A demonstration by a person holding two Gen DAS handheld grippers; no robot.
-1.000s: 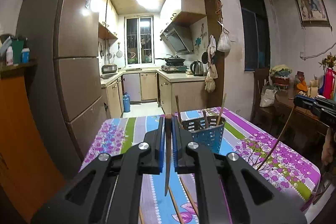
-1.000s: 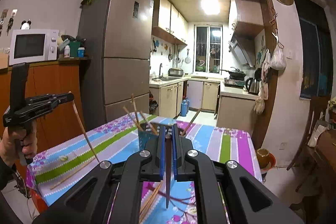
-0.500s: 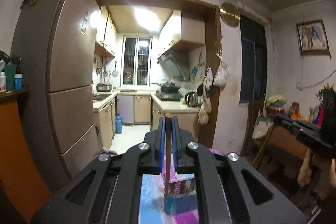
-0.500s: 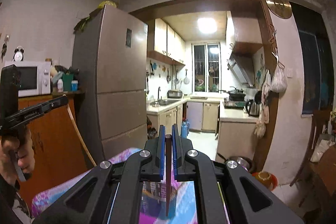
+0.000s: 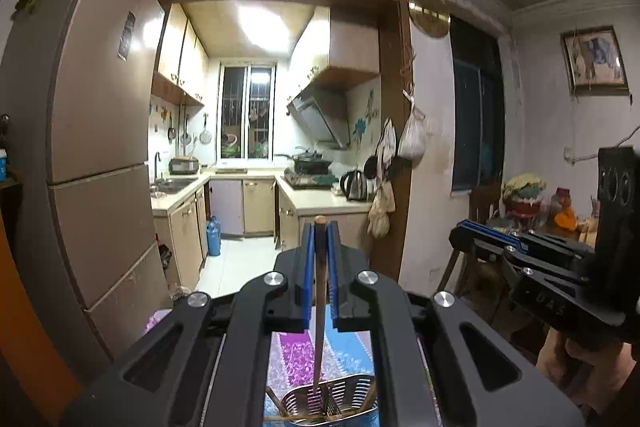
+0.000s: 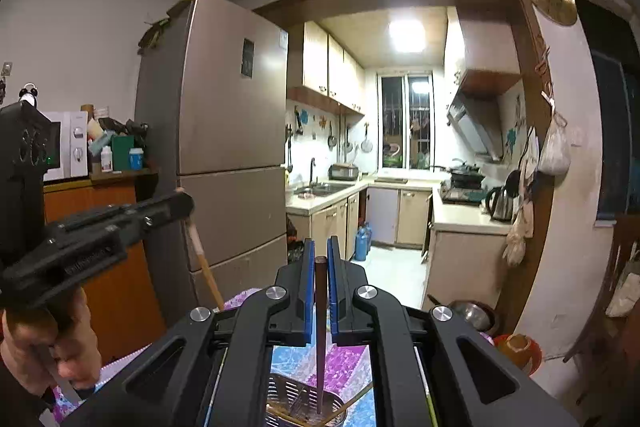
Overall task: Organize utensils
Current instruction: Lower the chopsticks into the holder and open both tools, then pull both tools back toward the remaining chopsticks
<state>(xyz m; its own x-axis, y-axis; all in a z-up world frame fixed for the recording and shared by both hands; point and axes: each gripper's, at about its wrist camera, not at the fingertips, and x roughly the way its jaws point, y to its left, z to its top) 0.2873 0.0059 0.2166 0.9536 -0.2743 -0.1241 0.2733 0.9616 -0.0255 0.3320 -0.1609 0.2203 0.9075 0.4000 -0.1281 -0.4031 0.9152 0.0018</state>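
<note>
Left claw [image 5: 320, 227]: clenched on a chopstick [image 5: 319, 307] above the holder [image 5: 332, 397].
Right claw [image 6: 319, 259]: likewise grips its chopstick [image 6: 320, 327].
Progress: several sticks already in; these two not yet dropped.

Two fisheye views, each looking forward along the fingers of a hand-held gripper, both held high and close above the table [image 5: 296, 351] and facing the kitchen doorway. The left wrist view sees the right hand-held gripper [image 5: 464, 233] at its right edge. The right wrist view sees the left hand-held gripper [image 6: 182, 203] at its left edge. Both views share the fridge [image 5: 92, 131], the kitchen window [image 5: 248, 111], the kettle [image 5: 356, 185], and, at the bottom edge, a slotted utensil holder [image 5: 340, 393] directly below.
</note>
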